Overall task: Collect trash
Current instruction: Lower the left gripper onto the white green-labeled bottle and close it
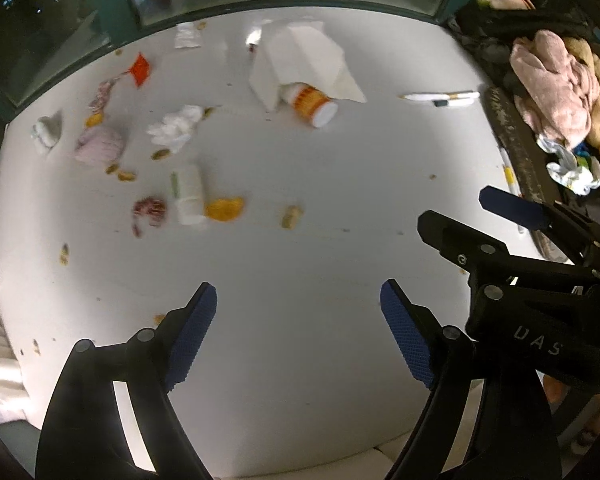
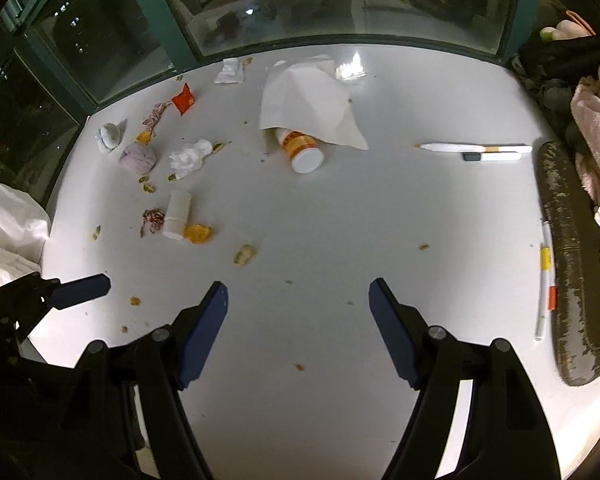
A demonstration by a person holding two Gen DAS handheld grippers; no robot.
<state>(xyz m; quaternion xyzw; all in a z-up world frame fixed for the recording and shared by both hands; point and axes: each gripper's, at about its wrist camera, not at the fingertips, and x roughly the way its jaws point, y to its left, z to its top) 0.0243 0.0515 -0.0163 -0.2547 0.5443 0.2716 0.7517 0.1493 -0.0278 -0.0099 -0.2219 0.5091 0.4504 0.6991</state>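
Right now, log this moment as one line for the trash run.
left gripper: open, empty | right gripper: open, empty | trash uncollected on white table | orange pill bottle lying partly under paper

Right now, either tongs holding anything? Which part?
Nothing held. Left tongs and right tongs are both open over the bare white table, nothing between their pads.
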